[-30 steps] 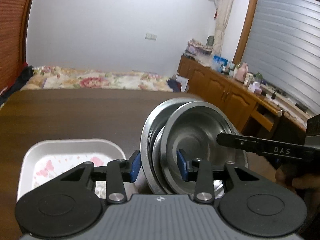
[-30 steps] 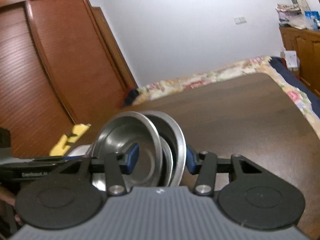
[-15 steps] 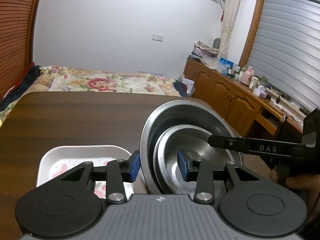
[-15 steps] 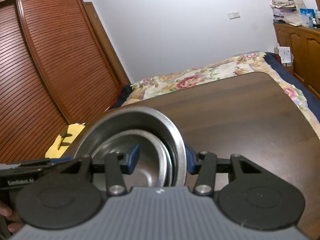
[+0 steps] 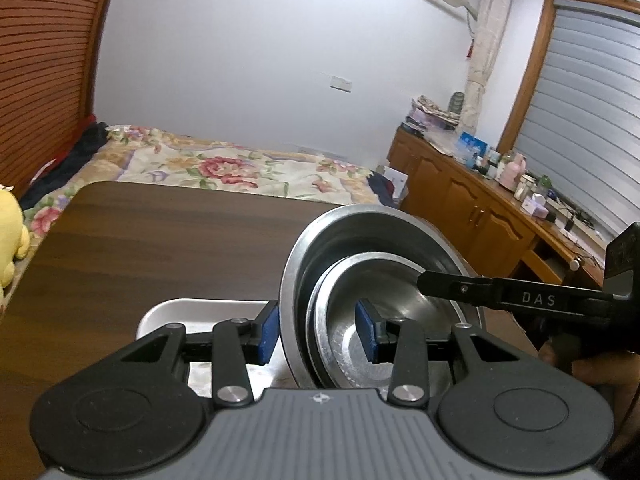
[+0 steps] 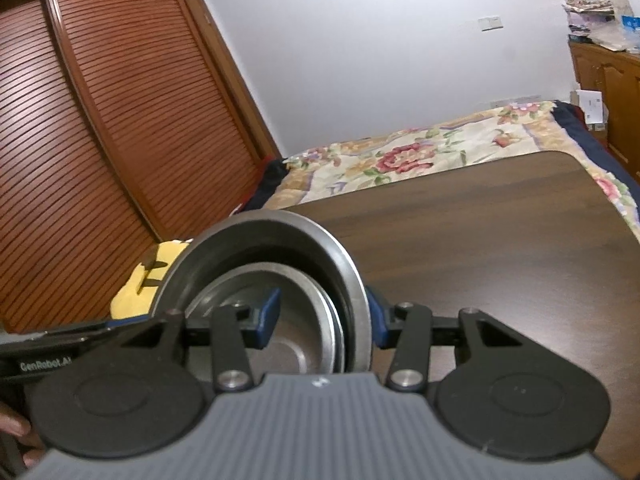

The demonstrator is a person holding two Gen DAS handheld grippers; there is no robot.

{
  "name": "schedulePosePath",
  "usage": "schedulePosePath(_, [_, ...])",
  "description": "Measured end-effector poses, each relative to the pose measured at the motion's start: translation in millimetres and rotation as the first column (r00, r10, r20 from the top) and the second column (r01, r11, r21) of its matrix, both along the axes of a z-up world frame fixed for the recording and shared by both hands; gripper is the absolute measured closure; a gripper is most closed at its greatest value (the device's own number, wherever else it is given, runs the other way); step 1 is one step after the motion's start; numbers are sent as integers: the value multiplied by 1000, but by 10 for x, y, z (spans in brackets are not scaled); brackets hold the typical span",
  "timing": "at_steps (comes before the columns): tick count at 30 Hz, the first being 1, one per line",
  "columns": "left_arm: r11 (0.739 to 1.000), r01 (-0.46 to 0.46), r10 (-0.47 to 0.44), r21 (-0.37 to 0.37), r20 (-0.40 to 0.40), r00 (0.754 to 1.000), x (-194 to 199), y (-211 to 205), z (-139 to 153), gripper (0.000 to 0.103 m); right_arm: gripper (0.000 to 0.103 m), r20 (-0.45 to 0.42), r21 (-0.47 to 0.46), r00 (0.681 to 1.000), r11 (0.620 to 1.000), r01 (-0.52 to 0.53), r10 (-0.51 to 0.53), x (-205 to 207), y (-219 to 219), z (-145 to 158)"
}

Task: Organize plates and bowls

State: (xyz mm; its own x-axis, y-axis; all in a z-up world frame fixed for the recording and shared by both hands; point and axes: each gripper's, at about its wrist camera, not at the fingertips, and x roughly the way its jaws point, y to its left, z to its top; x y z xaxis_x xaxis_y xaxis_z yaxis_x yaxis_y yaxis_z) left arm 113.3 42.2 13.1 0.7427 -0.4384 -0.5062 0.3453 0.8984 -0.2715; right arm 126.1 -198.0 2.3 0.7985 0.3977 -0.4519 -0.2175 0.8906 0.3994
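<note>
A stack of steel bowls is held between both grippers above the dark wooden table. The large outer bowl holds smaller bowls nested inside. My left gripper is shut on the stack's left rim. My right gripper is shut on the opposite rim of the same stack; its body shows at the right of the left wrist view. A white tray lies on the table below the left gripper.
A bed with a floral cover lies beyond the table. A wooden sideboard with clutter runs along the right. A slatted wardrobe stands at the left. A yellow plush toy sits by the table's left edge.
The smaller bowl, tilted upright a second ago, has dropped flat into the large bowl. Both grippers have risen with the stack, and more of the room shows behind.
</note>
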Motion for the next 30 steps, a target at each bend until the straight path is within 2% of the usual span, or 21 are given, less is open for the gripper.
schedulePosePath(14, [994,-105,105,-1,-10,994,-89,473,27,62,55,-18,-16,994,994,-105,104,131,483,48])
schedulePosePath(20, [989,-145,146,17,-30,989,-10,586,-89,62,56,-33,-31,992,992,-124,123,210,636,15])
schedulePosePath(30, [988,-154,154,17,-49,987,40,621,-166,62,57,-52,-53,990,990,-134,132,260,746,-42])
